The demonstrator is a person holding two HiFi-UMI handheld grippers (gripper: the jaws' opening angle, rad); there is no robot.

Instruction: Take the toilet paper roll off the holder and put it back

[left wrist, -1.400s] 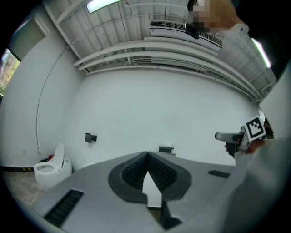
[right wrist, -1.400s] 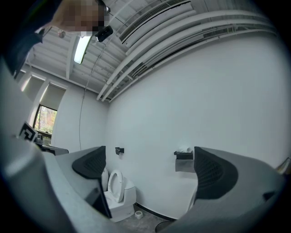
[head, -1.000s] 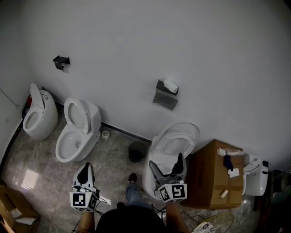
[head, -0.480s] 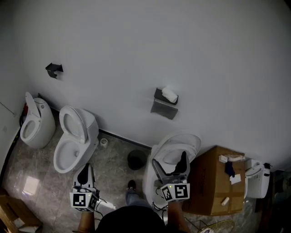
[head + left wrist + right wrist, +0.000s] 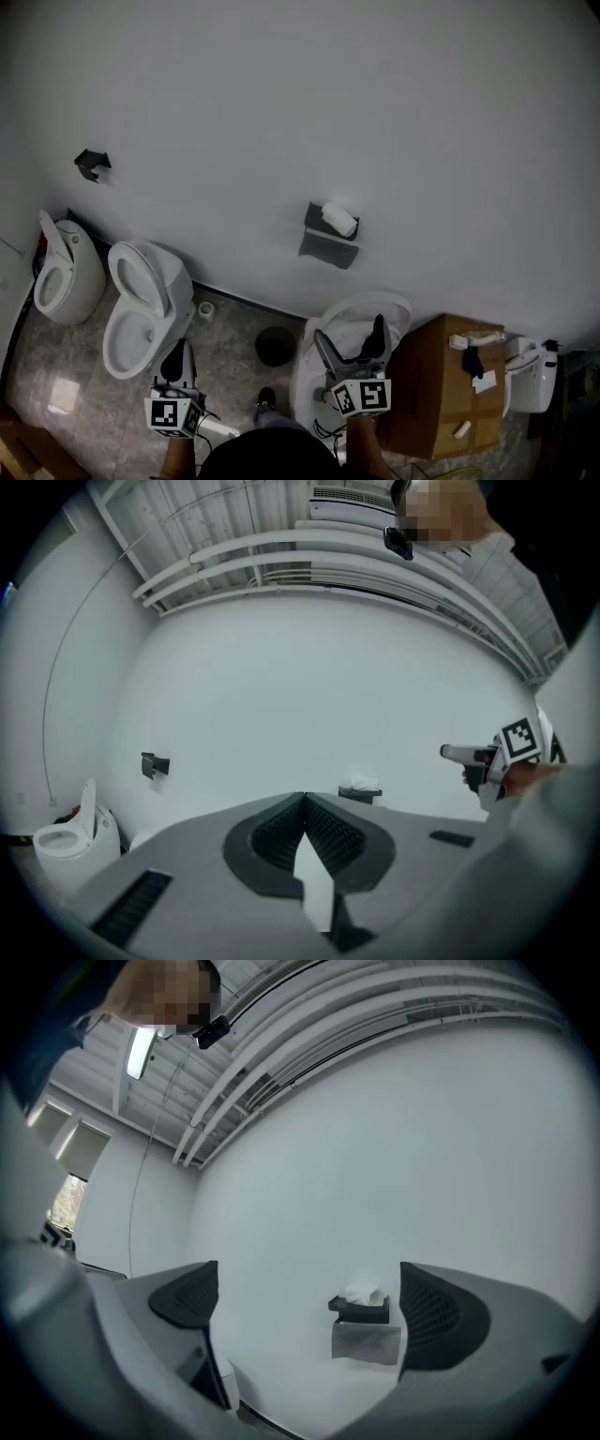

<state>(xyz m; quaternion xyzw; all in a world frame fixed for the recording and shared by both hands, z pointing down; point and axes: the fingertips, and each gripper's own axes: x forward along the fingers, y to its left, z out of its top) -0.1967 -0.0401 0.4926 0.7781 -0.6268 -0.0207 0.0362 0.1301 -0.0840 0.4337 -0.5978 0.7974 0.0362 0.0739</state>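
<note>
Task not begun: toilet paper roll (image 5: pixel 339 220) sits on the wall holder (image 5: pixel 322 222), well apart from both grippers. Right gripper (image 5: pixel 349 335) is spread wide and empty, aimed so the roll lies between its jaws far off. Left gripper (image 5: pixel 173 360) is pressed together on nothing. Remaining, by my reading: approach, lift off, replace.

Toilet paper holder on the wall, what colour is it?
The holder is black with a grey flap below; clearest in the right gripper view.
</note>
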